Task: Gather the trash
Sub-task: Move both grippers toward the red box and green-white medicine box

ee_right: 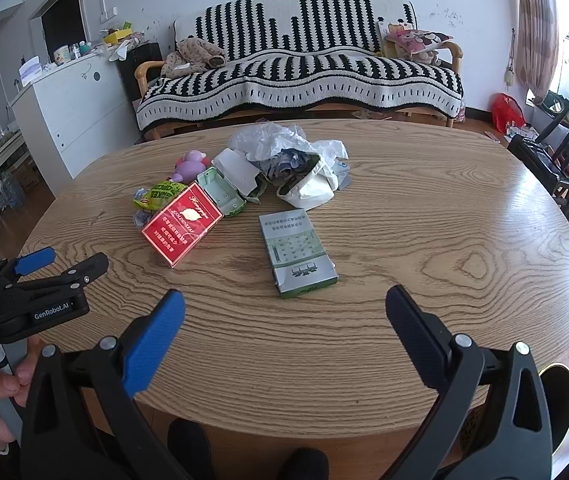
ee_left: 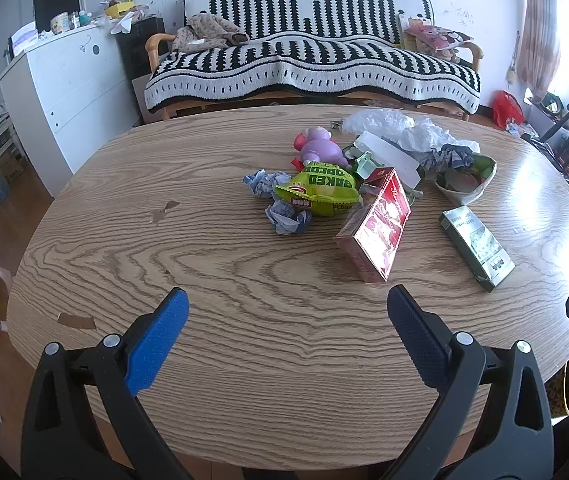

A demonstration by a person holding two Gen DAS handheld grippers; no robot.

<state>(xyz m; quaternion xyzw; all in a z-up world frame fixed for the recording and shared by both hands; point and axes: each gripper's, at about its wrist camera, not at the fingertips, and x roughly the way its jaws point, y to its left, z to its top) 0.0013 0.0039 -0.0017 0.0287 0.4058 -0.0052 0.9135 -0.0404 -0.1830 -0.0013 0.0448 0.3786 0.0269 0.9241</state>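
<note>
Above the wood-grain oval table (ee_left: 244, 264) — glossy red carton (ee_left: 376, 224), crumpled wrappers — both hand-held grippers gape empty.

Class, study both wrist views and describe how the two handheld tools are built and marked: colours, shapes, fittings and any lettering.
Each tool, left and right, has two black plastic arms with triangular cut-outs and silver rivets. The fingers carry textured blue pads. Seen from the right wrist view, the left tool's black body bears white "GenRobot.AI" lettering and has a grey handle.

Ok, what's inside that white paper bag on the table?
The white paper bag lies tipped open among the trash. Crumpled blue-and-white paper shows at its mouth, with clear plastic wrap bunched behind it. Anything deeper inside is hidden by the bag's wall.
</note>
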